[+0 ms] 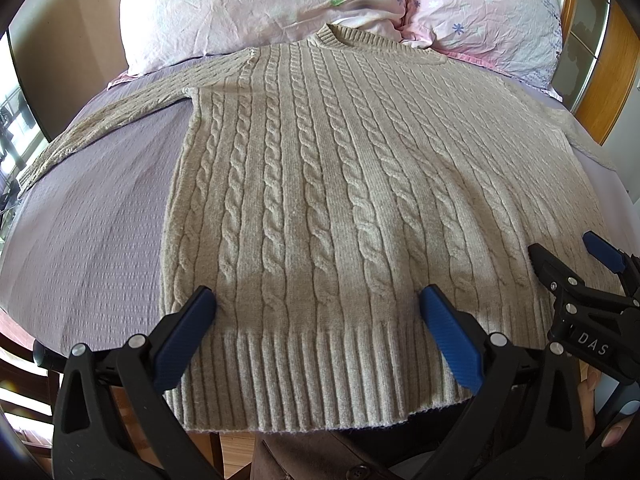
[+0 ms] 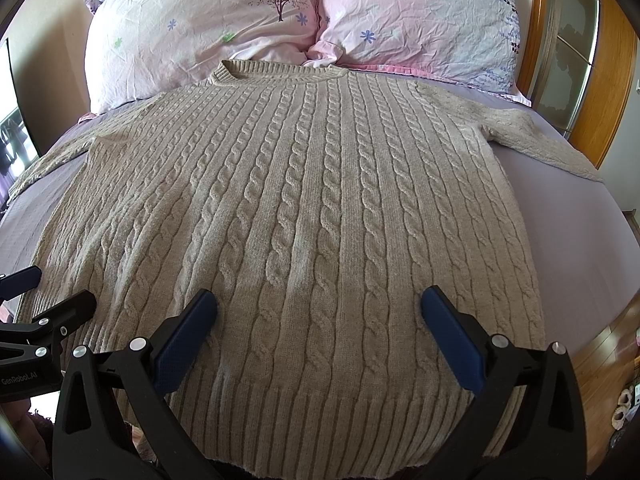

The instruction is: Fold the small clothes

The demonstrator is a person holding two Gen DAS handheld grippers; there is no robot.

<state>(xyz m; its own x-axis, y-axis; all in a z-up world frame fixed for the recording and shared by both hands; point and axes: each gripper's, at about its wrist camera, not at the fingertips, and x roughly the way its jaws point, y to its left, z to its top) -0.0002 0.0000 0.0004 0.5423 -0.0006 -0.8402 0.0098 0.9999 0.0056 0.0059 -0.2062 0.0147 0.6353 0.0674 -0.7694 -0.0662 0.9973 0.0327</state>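
Observation:
A beige cable-knit sweater lies flat and spread out on the bed, neck at the far end, ribbed hem nearest me; it also shows in the right wrist view. Its left sleeve stretches out to the left, its right sleeve to the right. My left gripper is open, fingers wide apart above the hem's left half. My right gripper is open above the hem's right half; it also shows at the right edge of the left wrist view. Neither holds anything.
The sweater rests on a lilac bed sheet. Two pink flowered pillows lie at the head of the bed. A wooden frame stands at the right. Wooden floor shows below right.

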